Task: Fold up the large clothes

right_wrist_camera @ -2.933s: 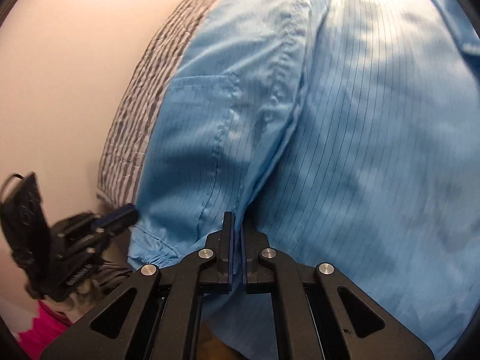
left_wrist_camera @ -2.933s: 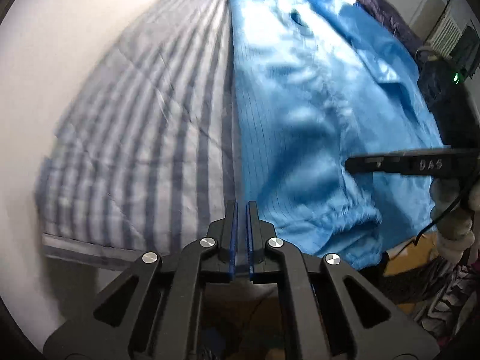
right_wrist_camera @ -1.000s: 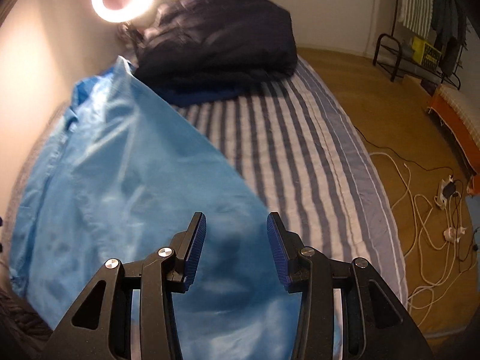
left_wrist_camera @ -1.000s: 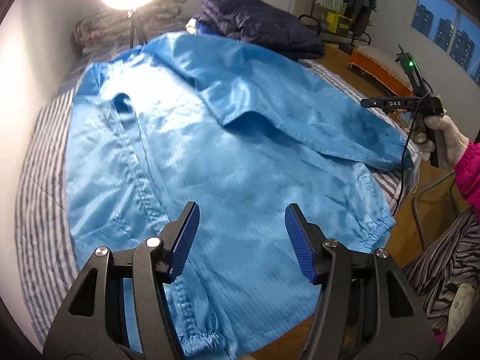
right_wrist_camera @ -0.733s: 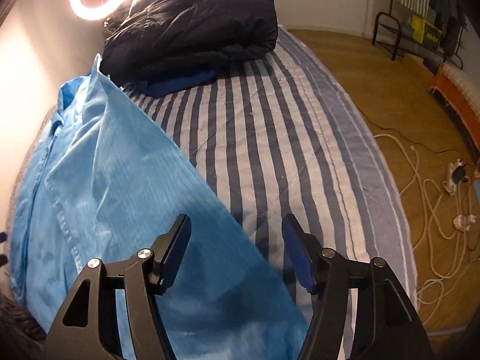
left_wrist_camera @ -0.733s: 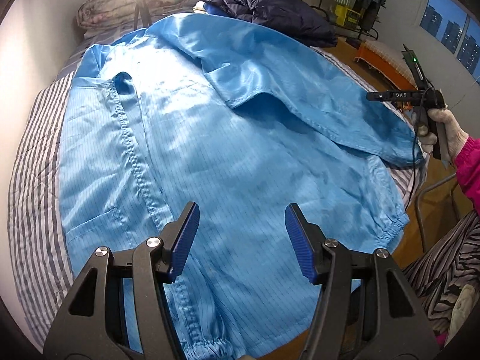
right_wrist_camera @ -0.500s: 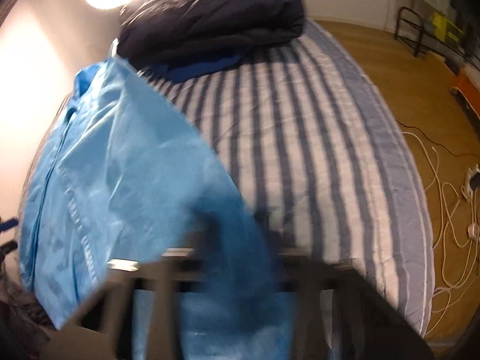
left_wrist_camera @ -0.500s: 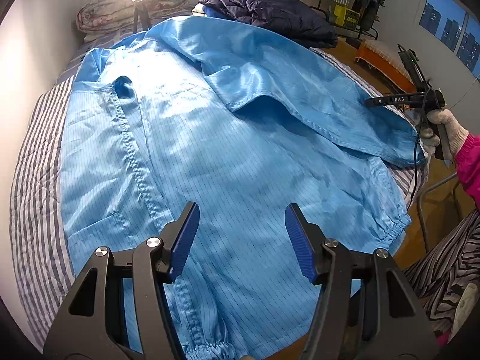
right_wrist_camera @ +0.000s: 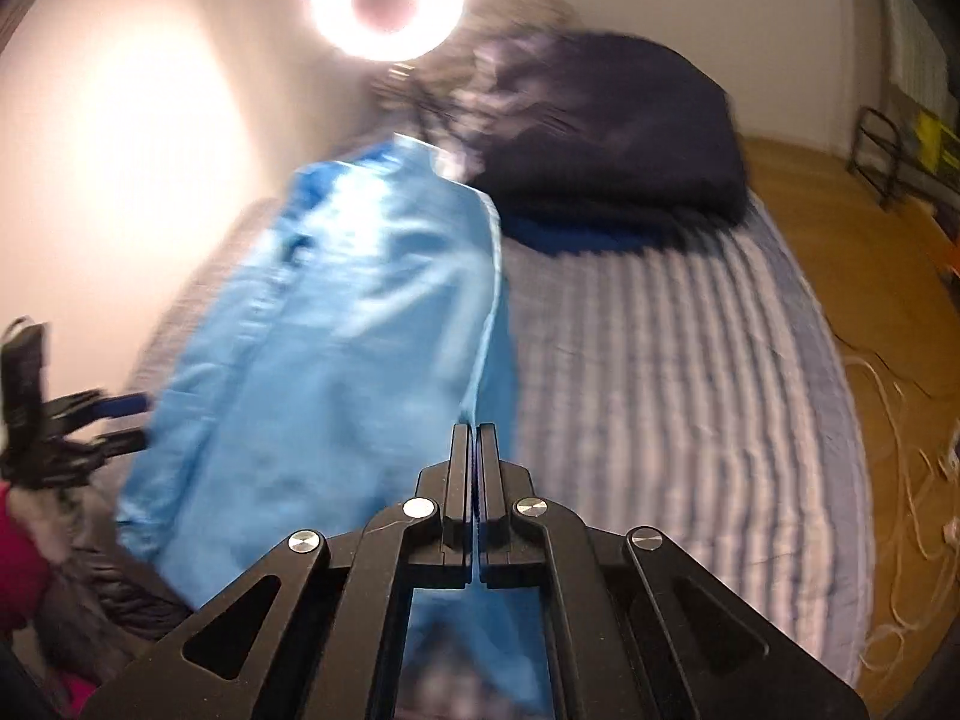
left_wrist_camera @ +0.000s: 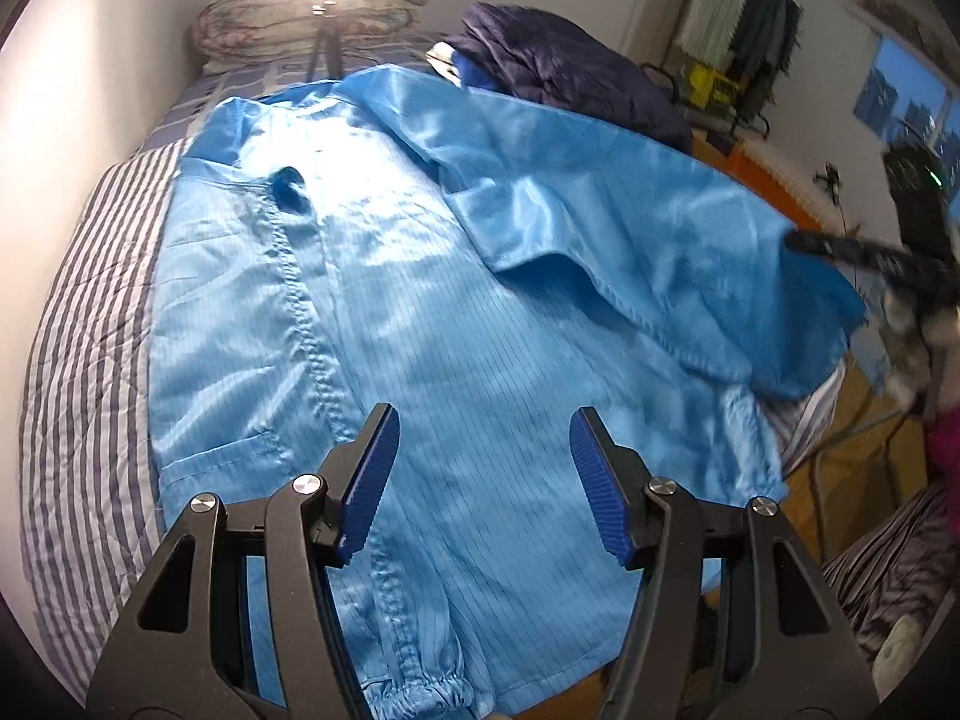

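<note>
No lettering, label, brand or number can be read anywhere from either gripper's view. The right gripper, seen far off to the right of the left gripper's fingers, is smeared by motion, so any marking on its side is only a blur. The blue garment lying ahead of the fingers carries no legible tag.

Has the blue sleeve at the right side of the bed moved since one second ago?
Yes. The blue sleeve now lifts off the striped bedsheet, clamped in the right tongs, which just closed.
</note>
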Motion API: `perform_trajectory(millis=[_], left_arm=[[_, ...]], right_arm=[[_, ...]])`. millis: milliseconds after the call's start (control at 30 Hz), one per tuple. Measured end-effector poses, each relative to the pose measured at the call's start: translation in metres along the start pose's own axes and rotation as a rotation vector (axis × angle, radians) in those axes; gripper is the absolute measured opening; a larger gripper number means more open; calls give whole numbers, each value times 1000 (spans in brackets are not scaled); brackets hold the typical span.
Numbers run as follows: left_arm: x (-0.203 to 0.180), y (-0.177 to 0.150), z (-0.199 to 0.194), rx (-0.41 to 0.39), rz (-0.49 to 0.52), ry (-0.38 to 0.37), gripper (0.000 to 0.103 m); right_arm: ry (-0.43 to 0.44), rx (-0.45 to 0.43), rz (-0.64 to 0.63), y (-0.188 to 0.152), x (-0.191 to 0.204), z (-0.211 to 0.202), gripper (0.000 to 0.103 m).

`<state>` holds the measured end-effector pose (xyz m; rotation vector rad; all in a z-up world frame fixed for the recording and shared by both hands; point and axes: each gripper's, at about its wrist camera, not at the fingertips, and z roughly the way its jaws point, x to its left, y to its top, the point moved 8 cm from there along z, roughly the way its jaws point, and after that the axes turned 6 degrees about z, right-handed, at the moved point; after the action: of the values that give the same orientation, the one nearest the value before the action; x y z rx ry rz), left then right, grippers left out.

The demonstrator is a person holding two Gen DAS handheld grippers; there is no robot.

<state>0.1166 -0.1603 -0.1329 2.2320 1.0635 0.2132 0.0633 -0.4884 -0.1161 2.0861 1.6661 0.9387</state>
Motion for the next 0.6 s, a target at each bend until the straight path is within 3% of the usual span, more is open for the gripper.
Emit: perform_trajectory(millis=[267,600], left_arm=[[32,6,-24,-57,-133,-3,61],[61,-3,-35,-69,-226,31,61]], right_arm=[[185,32,-178,-12,124,8,0],[318,158,-266,-53,212,49,0]])
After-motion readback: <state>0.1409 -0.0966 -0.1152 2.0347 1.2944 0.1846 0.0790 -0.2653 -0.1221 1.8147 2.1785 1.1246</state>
